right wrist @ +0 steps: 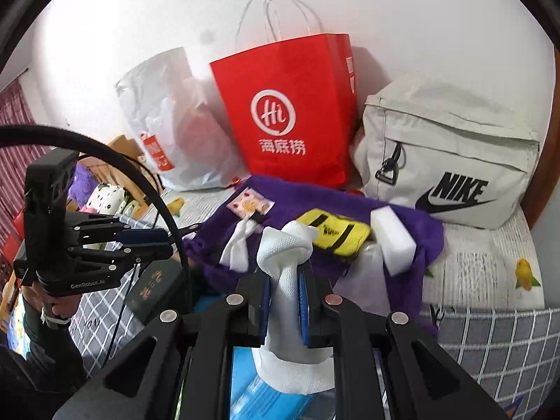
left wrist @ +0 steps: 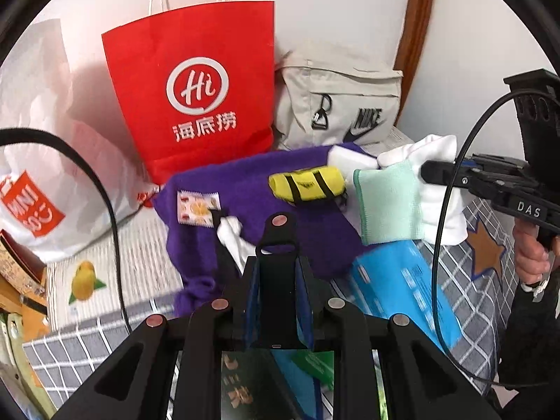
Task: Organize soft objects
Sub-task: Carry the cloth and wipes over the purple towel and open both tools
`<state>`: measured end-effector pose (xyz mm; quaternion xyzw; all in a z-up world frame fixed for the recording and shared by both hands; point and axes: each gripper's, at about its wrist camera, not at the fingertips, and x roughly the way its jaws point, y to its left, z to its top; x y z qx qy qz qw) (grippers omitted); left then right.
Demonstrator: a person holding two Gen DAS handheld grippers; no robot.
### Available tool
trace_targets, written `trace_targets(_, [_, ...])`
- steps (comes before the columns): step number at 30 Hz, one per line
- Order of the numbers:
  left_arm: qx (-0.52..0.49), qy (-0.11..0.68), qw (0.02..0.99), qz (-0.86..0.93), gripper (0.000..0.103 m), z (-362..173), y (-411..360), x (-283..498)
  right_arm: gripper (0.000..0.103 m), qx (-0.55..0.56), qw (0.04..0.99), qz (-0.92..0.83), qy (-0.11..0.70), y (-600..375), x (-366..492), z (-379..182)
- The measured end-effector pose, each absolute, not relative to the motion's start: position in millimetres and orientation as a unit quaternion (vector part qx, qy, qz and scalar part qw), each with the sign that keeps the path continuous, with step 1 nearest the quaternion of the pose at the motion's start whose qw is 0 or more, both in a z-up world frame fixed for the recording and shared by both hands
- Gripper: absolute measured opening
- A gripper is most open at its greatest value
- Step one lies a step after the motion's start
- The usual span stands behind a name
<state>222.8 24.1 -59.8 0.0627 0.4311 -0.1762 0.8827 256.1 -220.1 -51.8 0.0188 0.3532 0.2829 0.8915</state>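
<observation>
A purple towel [left wrist: 252,189] [right wrist: 315,203] lies on the bed. On it lie a yellow and black rolled pouch [left wrist: 308,183] [right wrist: 332,232], a white sponge block [right wrist: 392,241], a small snack packet [left wrist: 197,208] [right wrist: 250,206] and a white cloth piece [left wrist: 232,236] [right wrist: 238,245]. My right gripper [right wrist: 285,280] [left wrist: 425,171] is shut on a white glove with a mint green cuff [left wrist: 395,199] [right wrist: 285,269], held above the towel's right end. My left gripper [left wrist: 278,241] [right wrist: 168,243] has its jaws close together with nothing between them, low over the towel's near edge.
A red paper bag [left wrist: 196,87] [right wrist: 290,112], a white plastic bag [left wrist: 42,161] [right wrist: 164,119] and a beige Nike bag [left wrist: 339,101] [right wrist: 451,161] stand against the wall. A blue packet [left wrist: 402,287] and a dark booklet [right wrist: 154,287] lie on the checked bedcover [right wrist: 490,343].
</observation>
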Motion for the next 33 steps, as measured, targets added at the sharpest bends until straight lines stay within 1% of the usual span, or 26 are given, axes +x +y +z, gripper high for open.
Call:
trace_targets(10, [0.05,0.43,0.887,-0.161,0.02,-66.4,31.3,277.5,0.014,0.061,0.881,0.283,0.375,-222.9,321.6,-86.9])
trace_targets(18, [0.025,0.453,0.878,-0.153,0.02,-91.2,45.2,309.9,0.014,0.04,0.86,0.278,0.425,-209.8,350.4,-138.4])
trace_targets(19, [0.023,0.456,0.877,-0.15,0.02,-94.9,47.2,313.1,0.017,0.038,0.861,0.274,0.426,-210.2,351.6,-140.3])
trace_targets(24, [0.013,0.476,0.869,-0.136,0.02,-112.7,56.3,326.2,0.019,0.03,0.864,0.273,0.422,-210.9,347.7,-142.4])
trace_targets(27, [0.005,0.483,0.866,-0.129,0.02,-120.2,59.7,332.3,0.027,0.014,0.866,0.275,0.416,-207.3,344.5,-140.8])
trace_targets(29, [0.002,0.487,0.864,-0.127,0.021,-125.7,59.3,336.3,0.04,0.008,0.869,0.275,0.412,-208.5,341.8,-136.5])
trace_targets(30, [0.001,0.489,0.863,-0.126,0.021,-127.9,58.9,337.8,0.043,0.006,0.87,0.277,0.408,-209.9,339.9,-133.9])
trace_targets(31, [0.0,0.491,0.862,-0.124,0.021,-130.9,58.0,339.8,0.051,0.005,0.872,0.278,0.403,-211.0,338.3,-130.8])
trace_targets(32, [0.0,0.493,0.861,-0.123,0.021,-133.1,57.5,341.4,0.055,0.002,0.873,0.277,0.401,-211.8,337.1,-128.3])
trace_targets(33, [0.0,0.493,0.861,-0.122,0.021,-134.8,56.7,342.9,0.055,-0.003,0.877,0.271,0.397,-213.5,333.9,-123.6])
